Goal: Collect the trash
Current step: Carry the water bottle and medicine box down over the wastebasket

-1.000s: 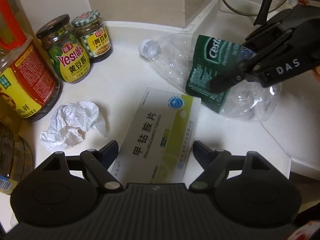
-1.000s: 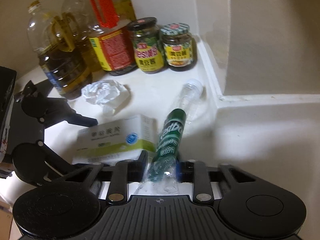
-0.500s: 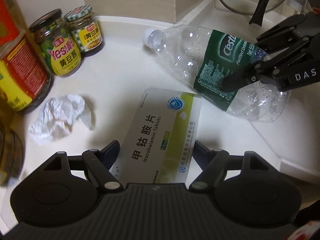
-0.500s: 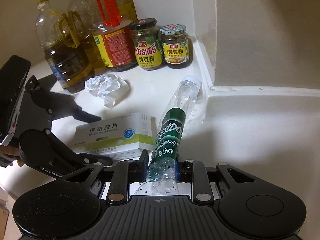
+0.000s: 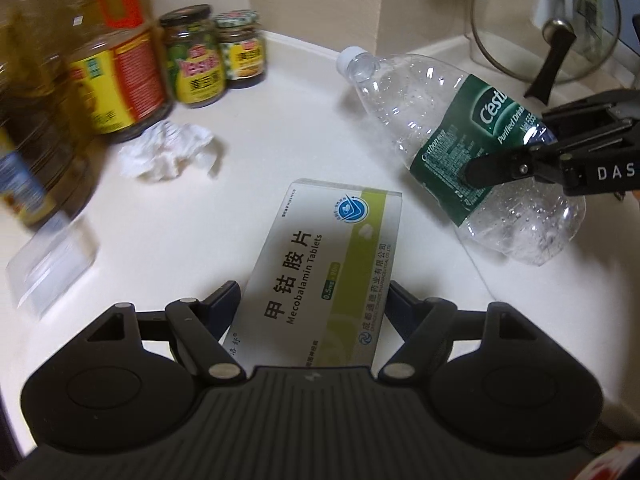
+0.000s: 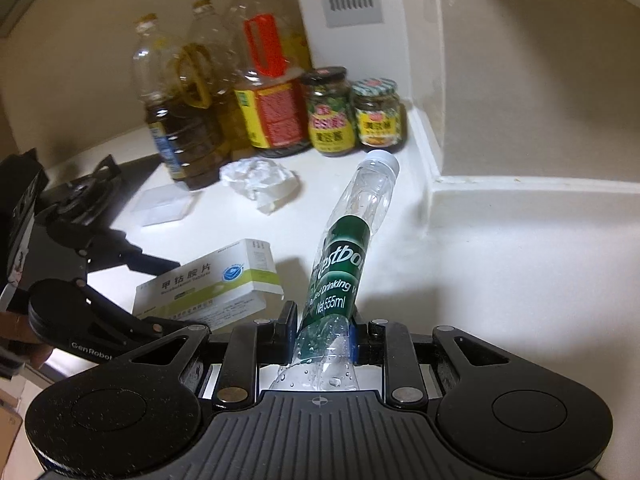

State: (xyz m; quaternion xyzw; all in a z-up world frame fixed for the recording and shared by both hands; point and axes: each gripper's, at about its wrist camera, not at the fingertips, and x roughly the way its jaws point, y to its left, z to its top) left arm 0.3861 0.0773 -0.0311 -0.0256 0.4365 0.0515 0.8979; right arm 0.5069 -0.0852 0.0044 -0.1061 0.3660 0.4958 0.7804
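Note:
My left gripper (image 5: 314, 288) is shut on a white and green tablet box (image 5: 328, 248), gripping its near end across the width. In the right wrist view the same box (image 6: 224, 276) hangs just above the white counter (image 6: 500, 260) in the left gripper (image 6: 160, 296). My right gripper (image 6: 323, 320) is shut on an empty clear water bottle (image 6: 360, 200) with a green label, squeezing its lower body. The bottle's white cap points toward the wall corner. From the left wrist view, the bottle (image 5: 400, 96) and right gripper (image 5: 504, 152) are at the right. A crumpled white tissue (image 5: 168, 152) lies on the counter.
Two sauce jars (image 6: 356, 116) and several oil bottles (image 6: 224, 100) line the back wall. A small clear plastic box (image 6: 166, 204) lies left of the tissue (image 6: 260, 176). A stove burner (image 6: 84, 192) is at the left. A glass pot lid (image 5: 548, 28) leans at the back right.
Both grippers have drawn back from the jars with their loads. The bottle has come up off the counter and the box has moved with the left gripper. The tissue stays put.

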